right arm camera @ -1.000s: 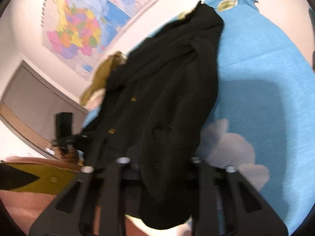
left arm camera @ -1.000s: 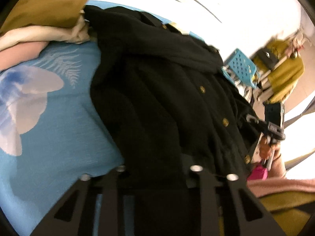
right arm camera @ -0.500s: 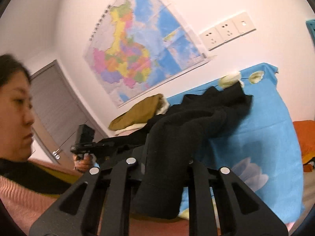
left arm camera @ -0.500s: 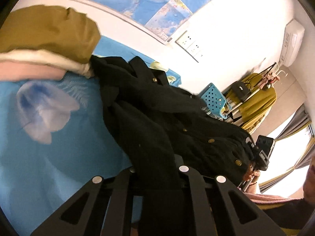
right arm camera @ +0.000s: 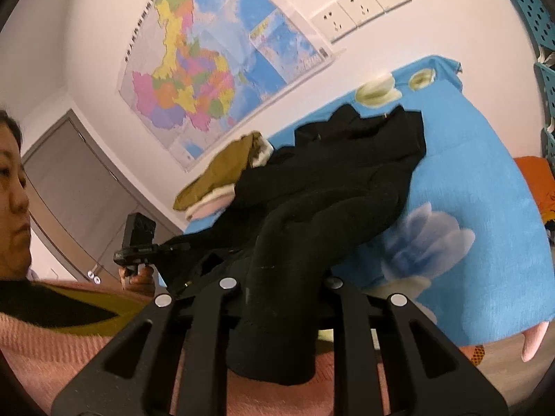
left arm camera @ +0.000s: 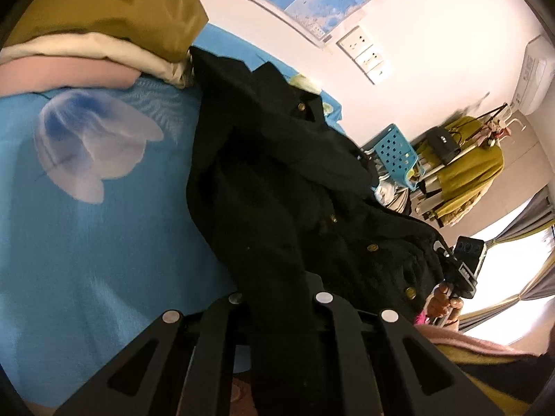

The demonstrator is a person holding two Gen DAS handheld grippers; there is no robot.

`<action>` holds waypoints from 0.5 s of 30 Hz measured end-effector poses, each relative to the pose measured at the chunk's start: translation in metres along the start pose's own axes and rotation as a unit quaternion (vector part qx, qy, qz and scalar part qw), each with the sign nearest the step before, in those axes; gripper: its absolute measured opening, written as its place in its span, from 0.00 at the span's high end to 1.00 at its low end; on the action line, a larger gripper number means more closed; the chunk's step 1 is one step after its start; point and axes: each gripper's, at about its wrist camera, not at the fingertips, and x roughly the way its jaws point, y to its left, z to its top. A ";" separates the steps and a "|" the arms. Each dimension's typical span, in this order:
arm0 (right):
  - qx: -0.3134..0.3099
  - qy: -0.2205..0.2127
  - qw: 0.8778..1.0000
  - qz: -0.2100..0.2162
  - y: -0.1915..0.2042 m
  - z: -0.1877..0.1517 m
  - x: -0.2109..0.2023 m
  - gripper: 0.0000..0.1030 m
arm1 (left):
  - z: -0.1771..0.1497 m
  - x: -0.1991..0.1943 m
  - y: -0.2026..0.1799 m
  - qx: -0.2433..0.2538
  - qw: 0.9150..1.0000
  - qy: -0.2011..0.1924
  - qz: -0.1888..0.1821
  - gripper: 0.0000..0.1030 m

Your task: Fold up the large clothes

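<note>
A wall map [right arm camera: 222,79] hangs at ten o'clock, white sockets [right arm camera: 360,7] at one. A stack of folded clothes [left arm camera: 100,31] sits at eleven on the blue flowered bedspread [left arm camera: 86,242]. At three o'clock stand a blue perforated basket [left arm camera: 397,154] and a mustard garment on a rack [left arm camera: 464,173].

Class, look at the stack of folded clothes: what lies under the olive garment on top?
Under the olive garment lie a cream layer and a pink one; anything beneath those is hidden.

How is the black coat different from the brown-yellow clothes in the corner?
The black coat lies spread out and crumpled; the brown-yellow clothes sit folded on a pile. The coat has gold buttons; none show on the clothes. Both grippers grip the coat; nothing grips the clothes. Both rest on the blue bed.
</note>
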 end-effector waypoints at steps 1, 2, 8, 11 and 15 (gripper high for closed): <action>0.004 -0.004 1.000 0.003 -0.001 0.004 0.001 0.84 | 0.001 -0.002 0.003 0.001 1.000 -0.002 -0.001 0.93; 0.009 -0.008 1.000 0.007 -0.002 0.008 0.002 0.84 | 0.003 -0.004 0.004 0.001 1.000 -0.003 -0.001 0.93; 0.018 -0.024 0.999 0.015 -0.004 0.036 0.009 0.83 | 0.022 -0.005 0.002 -0.013 1.000 0.008 0.008 0.93; 0.020 -0.034 0.999 0.013 -0.006 0.052 0.011 0.82 | 0.031 -0.008 -0.001 -0.007 1.000 0.006 0.016 0.93; 0.026 -0.042 0.999 0.013 -0.009 0.066 0.015 0.82 | 0.048 -0.010 -0.006 0.002 1.000 0.004 0.022 0.93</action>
